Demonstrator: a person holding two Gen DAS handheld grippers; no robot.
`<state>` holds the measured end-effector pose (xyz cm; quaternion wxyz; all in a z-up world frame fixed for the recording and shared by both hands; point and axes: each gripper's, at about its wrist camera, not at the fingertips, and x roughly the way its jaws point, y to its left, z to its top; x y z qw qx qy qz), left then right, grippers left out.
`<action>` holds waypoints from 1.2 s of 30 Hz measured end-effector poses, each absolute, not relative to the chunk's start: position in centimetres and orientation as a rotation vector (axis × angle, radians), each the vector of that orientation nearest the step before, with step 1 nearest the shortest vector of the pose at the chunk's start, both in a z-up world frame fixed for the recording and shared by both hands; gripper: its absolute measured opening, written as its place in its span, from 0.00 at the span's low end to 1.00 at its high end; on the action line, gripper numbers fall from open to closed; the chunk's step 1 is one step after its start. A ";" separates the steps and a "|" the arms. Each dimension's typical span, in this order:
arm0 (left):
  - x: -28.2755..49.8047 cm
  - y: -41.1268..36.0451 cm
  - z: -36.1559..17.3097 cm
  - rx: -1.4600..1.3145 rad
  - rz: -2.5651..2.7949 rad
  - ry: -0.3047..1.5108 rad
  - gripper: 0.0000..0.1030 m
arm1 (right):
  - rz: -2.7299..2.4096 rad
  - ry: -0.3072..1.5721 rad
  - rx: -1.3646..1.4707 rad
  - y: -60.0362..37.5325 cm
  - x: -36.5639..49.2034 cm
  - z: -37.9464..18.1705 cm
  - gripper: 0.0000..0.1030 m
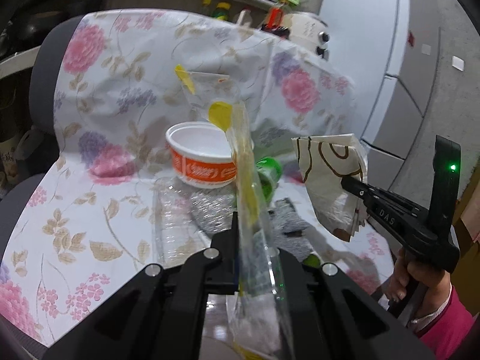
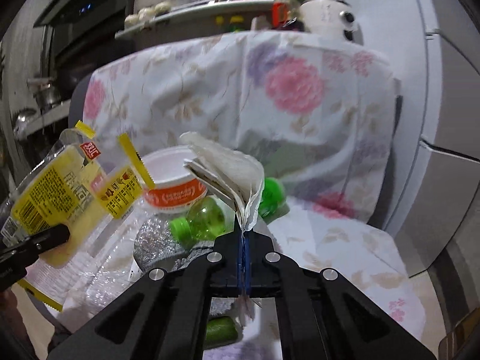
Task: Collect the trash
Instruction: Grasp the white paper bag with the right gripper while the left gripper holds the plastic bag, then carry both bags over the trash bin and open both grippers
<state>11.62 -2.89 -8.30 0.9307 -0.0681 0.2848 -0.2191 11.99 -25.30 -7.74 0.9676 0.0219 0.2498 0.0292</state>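
Above the floral-covered chair [image 1: 90, 96], the left gripper [image 1: 253, 240] has its jaws clamped on a clear yellow-printed wrapper [image 1: 240, 156]. The right gripper [image 2: 244, 240] pinches a folded napkin [image 2: 228, 168], jaws closed. Below sit an orange-banded bowl [image 1: 201, 156] and what looks like a green bottle [image 2: 204, 219].

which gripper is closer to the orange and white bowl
Left, narrowly. The left gripper, holding a yellow wrapper, sits straight before the bowl; the right gripper, pinching folded paper, sits farther right.
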 end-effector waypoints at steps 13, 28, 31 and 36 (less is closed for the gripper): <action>6.0 -13.0 -9.7 -0.080 -0.739 0.586 0.00 | -0.102 0.461 0.147 -32.4 0.0 -7.8 0.01; -3.6 -27.5 -13.4 0.133 -1.150 0.601 0.00 | -0.549 0.484 0.275 -41.8 -16.6 -12.1 0.01; -4.6 -30.0 -14.6 0.185 -1.210 0.627 0.00 | -0.602 0.512 0.308 -43.0 -18.1 -14.4 0.01; -6.1 -33.7 -17.4 0.265 -1.277 0.705 0.00 | -0.662 0.559 0.381 -44.6 -19.9 -18.3 0.01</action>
